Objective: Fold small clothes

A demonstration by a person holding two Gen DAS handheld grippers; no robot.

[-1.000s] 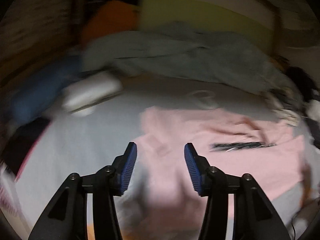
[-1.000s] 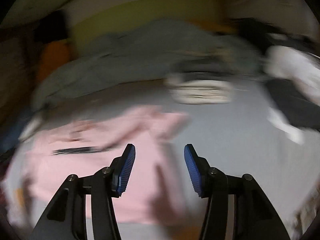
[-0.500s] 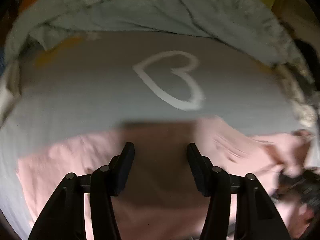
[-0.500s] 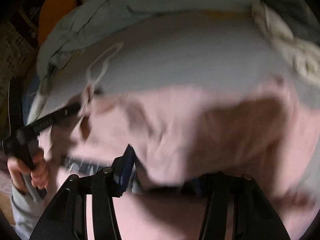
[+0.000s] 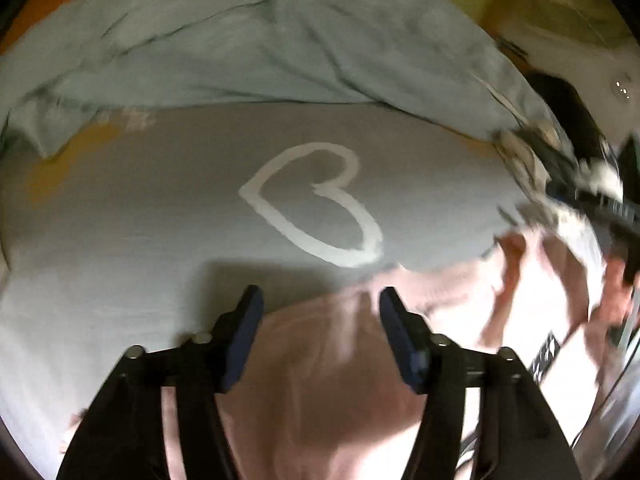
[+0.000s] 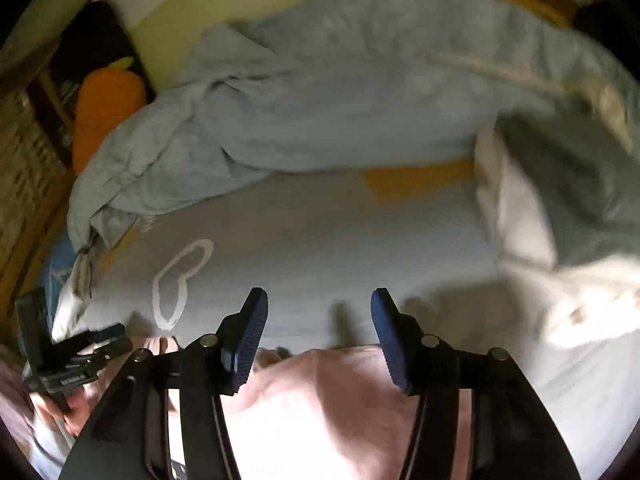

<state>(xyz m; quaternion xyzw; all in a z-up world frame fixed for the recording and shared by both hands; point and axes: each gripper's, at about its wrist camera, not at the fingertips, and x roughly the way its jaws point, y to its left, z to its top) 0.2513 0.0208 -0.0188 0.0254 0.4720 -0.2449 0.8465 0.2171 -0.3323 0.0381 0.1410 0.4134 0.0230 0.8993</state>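
Pink garment [image 5: 332, 392] low on grey bed sheet [image 5: 160, 220], below white heart outline [image 5: 316, 204]. Left gripper [image 5: 316, 304] wide open, straddling far edge, nothing held. Right gripper [image 6: 318, 308] wide open over opposite edge [image 6: 320, 400], empty. Risk: blue pads [image 6: 250, 332] close on sheet with cloth, or catch single layer, fold skews. Blue duvet [image 6: 340, 92] bunched beyond; drag could snag.

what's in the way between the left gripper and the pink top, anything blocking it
Nothing visible. The left gripper is open right over the edge of the pink top, with only grey sheet ahead. The blue duvet lies bunched further back, clear of the garment.
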